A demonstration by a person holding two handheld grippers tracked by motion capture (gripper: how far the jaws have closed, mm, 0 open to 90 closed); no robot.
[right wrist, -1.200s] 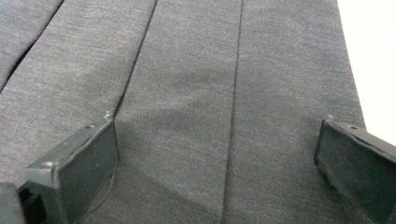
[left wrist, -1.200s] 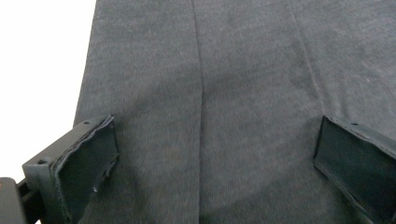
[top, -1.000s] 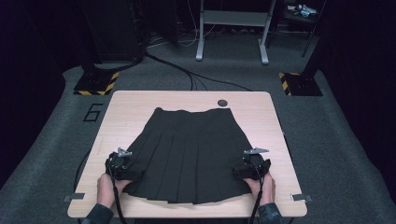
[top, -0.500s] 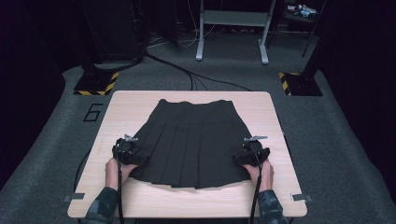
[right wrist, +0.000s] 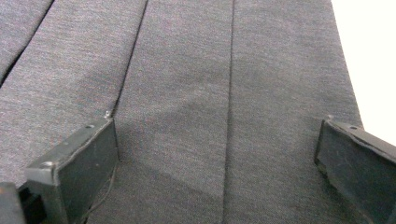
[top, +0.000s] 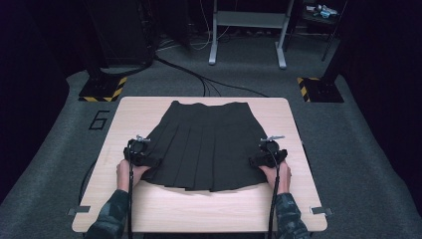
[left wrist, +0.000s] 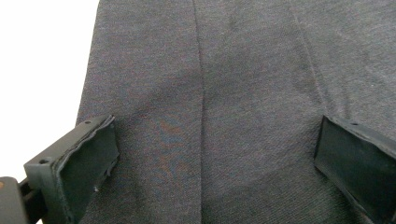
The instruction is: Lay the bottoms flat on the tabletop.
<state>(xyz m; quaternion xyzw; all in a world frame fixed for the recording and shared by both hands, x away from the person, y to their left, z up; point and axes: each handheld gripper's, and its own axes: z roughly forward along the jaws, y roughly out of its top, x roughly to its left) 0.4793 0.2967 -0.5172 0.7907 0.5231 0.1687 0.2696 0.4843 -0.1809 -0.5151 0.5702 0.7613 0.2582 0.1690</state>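
Dim surroundings, lit table [top: 149, 209] — gripper views overexpose it white, fabric sharp.

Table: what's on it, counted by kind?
Skirt: 1
Left gripper, right gripper: 2, both open at the skirt's sides
Hands, left and right: 2
Total: 5

Right gripper over a pleated skirt

The right gripper [right wrist: 217, 163] has its two black jaws wide apart, at 8 and 4 o'clock, with nothing gripped between them. Dark grey skirt [right wrist: 187, 93] fabric spreads beneath, its pleat lines running toward 12 o'clock. Pale table [right wrist: 369, 60] shows at 2 o'clock.
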